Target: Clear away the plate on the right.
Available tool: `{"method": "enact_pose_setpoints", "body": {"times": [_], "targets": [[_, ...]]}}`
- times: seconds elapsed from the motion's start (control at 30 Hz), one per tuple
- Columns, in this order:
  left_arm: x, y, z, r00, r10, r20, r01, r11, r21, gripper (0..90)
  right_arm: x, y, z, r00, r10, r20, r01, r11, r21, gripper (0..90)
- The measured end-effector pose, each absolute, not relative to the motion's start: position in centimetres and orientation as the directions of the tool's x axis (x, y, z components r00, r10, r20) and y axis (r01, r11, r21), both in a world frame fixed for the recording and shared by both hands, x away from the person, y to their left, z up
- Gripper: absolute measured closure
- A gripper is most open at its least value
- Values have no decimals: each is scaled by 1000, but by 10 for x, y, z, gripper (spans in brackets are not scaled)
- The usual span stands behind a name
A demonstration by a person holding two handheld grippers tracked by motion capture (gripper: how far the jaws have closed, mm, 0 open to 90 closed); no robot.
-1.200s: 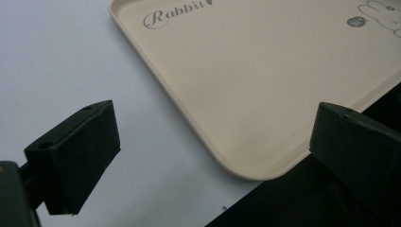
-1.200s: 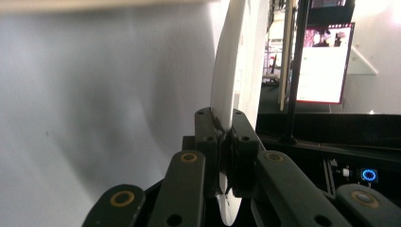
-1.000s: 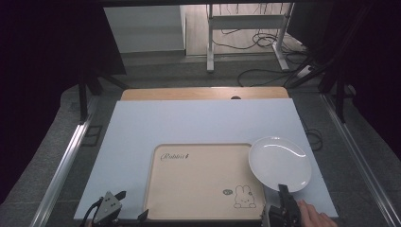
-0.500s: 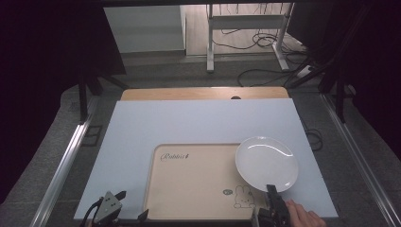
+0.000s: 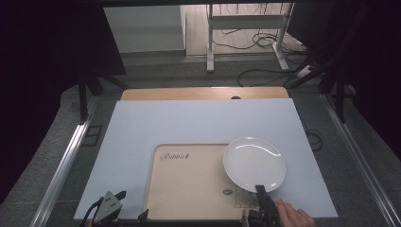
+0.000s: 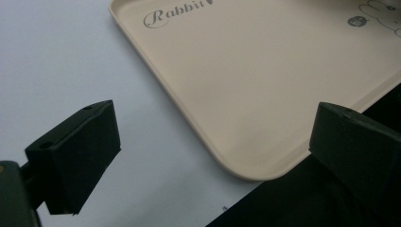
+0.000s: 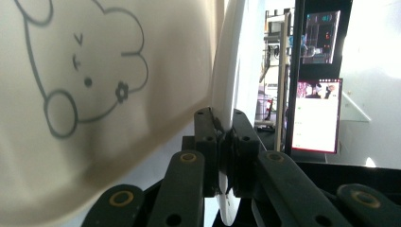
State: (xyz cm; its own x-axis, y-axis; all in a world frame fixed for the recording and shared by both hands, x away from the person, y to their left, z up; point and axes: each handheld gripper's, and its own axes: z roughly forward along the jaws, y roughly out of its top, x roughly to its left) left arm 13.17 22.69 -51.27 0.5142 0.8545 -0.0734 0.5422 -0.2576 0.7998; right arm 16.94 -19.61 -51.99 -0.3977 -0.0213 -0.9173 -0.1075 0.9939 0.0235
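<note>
Table (image 5: 189, 127): flat matte white sheet over a wood top. Tray (image 5: 189, 189): beige, smooth, rounded corners, raised lip, "Rabbit" script and a bunny print. Plate (image 5: 254, 163): white, glossy, round, thin rim; held over the tray's right edge, part overhanging the table. Right gripper (image 5: 261, 194) jaws clamped on its near rim. Left gripper (image 6: 213, 156) jaws wide apart, nothing between, at the tray's near-left corner. Likely step: seat plate in tray. Keep it level, clear the lip, lower flat before releasing. Rim-only pinch on glaze could slip.
</note>
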Motion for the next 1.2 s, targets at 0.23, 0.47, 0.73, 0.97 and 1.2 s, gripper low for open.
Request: {"method": "enact_pose_setpoints", "body": {"times": [0.23,0.47,0.73,0.97,1.2], "targets": [[132,227,-513,515,854,-73,543,-258,799,23,167,-183,-519,-390,-48,-920,-122,993,0,846],[132,226,-513,517,853,-71,543,-262,798,23,169,-172,-522,-387,-43,-921,-182,983,30,846],[132,226,-513,517,853,-70,542,-262,798,23,169,-159,-524,-388,-61,-920,-225,974,30,845],[132,226,-513,517,853,-70,541,-263,799,23,168,-147,-526,-385,-74,-920,-255,966,29,845],[132,226,-513,517,853,-66,540,-266,798,23,168,-133,-529,-389,-90,-917,-291,956,29,844]]}}
